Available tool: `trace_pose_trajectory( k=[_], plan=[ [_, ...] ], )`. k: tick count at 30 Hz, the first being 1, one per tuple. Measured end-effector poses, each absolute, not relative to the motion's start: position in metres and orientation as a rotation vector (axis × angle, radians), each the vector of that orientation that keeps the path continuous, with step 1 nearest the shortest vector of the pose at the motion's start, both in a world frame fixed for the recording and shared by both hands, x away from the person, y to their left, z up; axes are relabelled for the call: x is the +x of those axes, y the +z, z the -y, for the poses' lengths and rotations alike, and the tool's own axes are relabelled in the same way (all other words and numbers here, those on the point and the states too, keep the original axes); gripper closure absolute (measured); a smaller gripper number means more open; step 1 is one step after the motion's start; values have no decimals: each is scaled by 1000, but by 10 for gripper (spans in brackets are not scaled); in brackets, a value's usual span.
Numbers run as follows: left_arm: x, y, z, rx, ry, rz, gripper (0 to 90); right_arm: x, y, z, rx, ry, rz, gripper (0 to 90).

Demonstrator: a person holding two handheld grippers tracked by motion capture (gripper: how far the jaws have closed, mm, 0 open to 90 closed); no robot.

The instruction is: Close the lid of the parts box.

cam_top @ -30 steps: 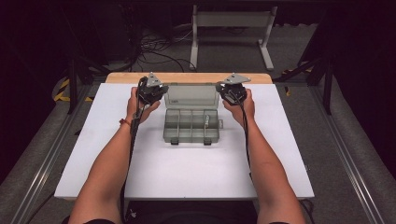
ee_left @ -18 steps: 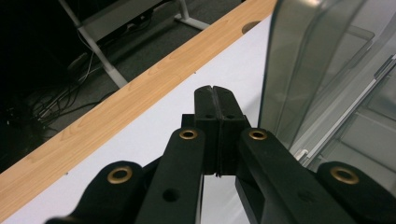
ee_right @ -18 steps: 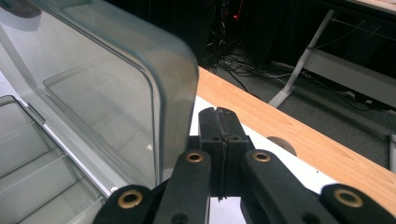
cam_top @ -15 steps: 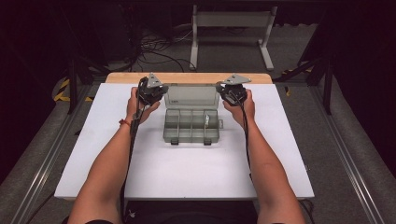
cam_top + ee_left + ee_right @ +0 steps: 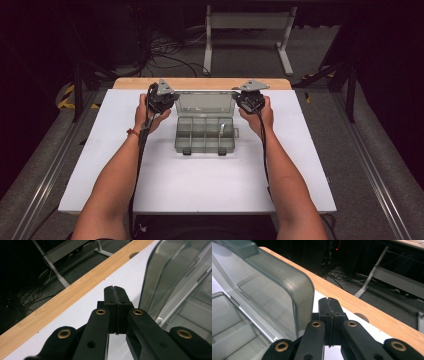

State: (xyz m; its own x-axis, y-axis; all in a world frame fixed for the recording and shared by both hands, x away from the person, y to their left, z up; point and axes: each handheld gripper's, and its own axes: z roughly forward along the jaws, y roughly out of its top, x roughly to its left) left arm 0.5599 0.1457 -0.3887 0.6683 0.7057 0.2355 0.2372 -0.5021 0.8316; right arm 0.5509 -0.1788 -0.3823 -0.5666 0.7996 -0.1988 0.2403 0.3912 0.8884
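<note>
Flanking the open compartment box [image 5: 205, 134] at frame centre, left gripper [image 5: 159, 98] and right gripper [image 5: 250, 98] were closed and empty; next likely called for tipping its lid [image 5: 205, 101] shut.

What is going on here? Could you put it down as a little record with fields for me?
setting: white table with a wooden far edge
main thing: clear plastic organizer box, many compartments
lid: open, standing up at the far side
left gripper: jaws shut, nothing held, beside the lid's left edge
right gripper: jaws shut, nothing held, beside the lid's right edge
contact with lid: cannot tell
</note>
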Motion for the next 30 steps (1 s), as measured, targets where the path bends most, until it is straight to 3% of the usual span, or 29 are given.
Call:
trace_pose_trajectory(
  k=[30],
  plan=[
    [541, -372, -144, 2055, 794, -696, 900, 528, -370, 179, 854, 1186, -1986, 900]
  ],
)
